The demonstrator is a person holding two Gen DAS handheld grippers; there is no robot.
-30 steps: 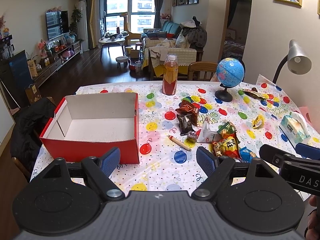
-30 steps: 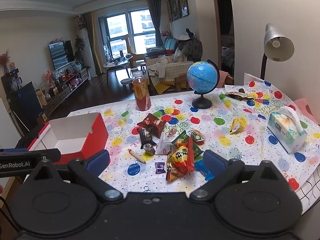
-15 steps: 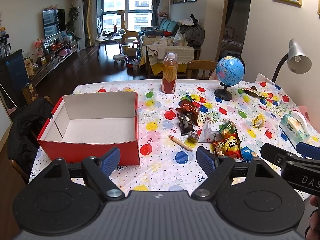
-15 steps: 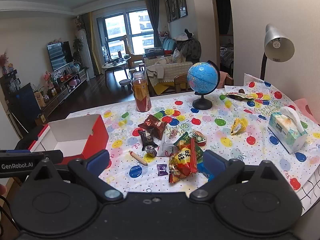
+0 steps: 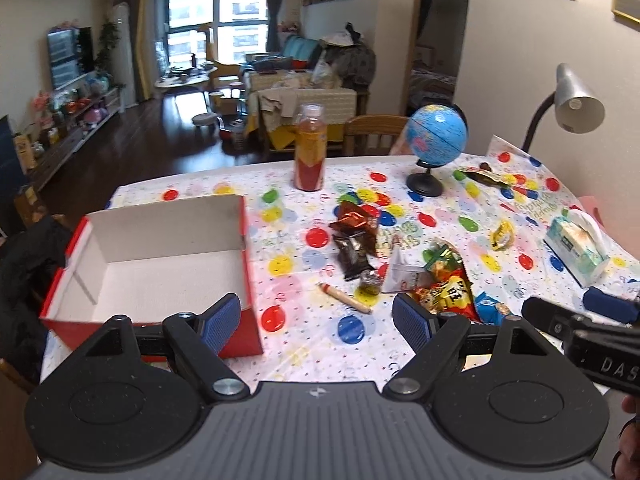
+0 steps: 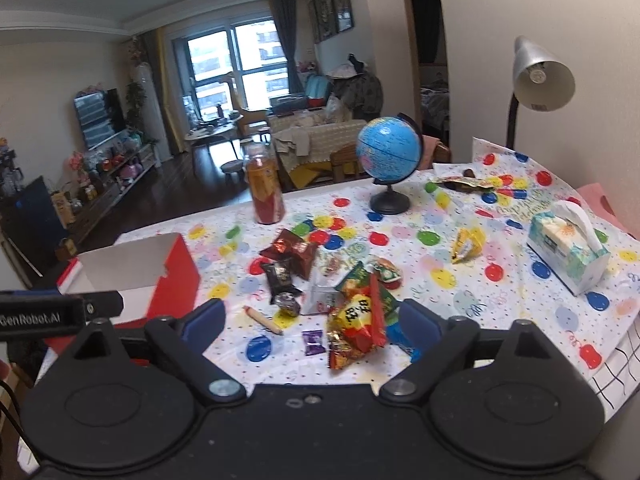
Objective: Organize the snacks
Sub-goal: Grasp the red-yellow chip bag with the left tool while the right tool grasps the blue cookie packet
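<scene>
Snacks (image 6: 352,312) lie heaped mid-table, toward its near edge. Only my right view shows the purple candy (image 6: 312,337); only my left shows the red box's (image 5: 160,264) bare white floor. One box, one bottle (image 5: 309,152), one globe (image 6: 390,152). My left gripper (image 5: 316,316) is spread wide, holding nothing; my right gripper (image 6: 312,320) is closing, pads touching nothing.

bare surface (image 5: 304,344) lies between the red box (image 5: 224,332) and the snack pile (image 5: 440,284); only a sausage stick (image 5: 344,298) intrudes.
</scene>
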